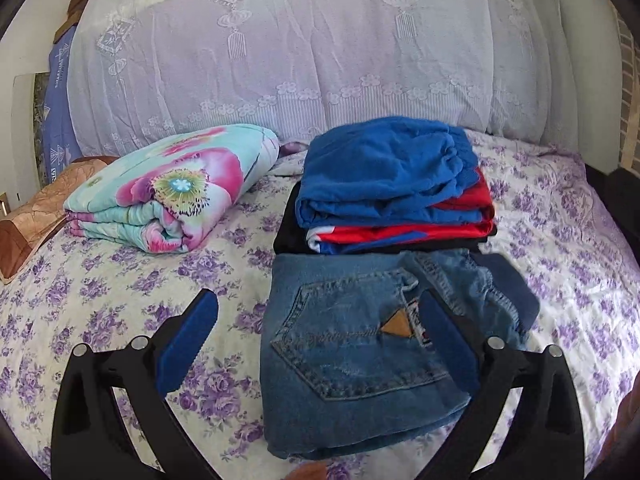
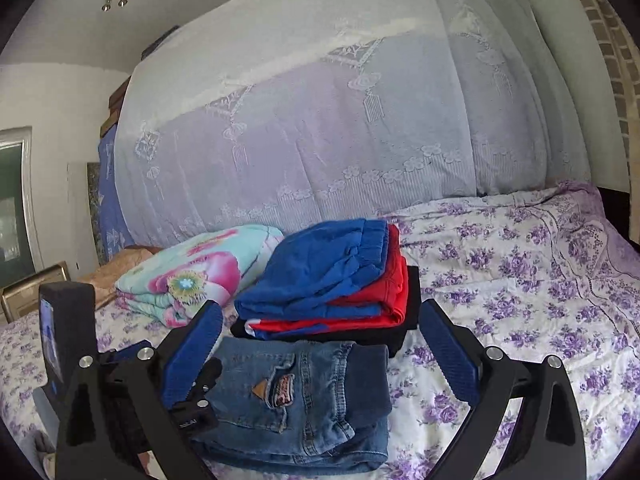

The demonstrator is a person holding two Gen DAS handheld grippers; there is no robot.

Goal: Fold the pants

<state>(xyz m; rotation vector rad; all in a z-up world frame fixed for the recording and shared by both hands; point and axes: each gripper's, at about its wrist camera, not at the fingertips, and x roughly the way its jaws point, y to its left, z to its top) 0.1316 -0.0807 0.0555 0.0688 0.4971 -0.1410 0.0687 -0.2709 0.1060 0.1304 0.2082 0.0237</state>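
On the floral bedsheet [image 1: 120,280], folded jeans [image 1: 360,360] lie just before the clothes stack [image 1: 384,184]; with left gripper [image 1: 320,340] and right gripper [image 2: 320,352] spread empty, I'd pinch both near corners evenly.

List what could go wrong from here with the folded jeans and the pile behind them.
1. The folded jeans lie right against the stacked clothes; lifting them onto that pile may let the fold spring open, since both tongs, left and right, stand open.
2. The blue top garment sits loosely bunched and could slide off if nudged.
3. The right tongs could snag the left tongs beside them.
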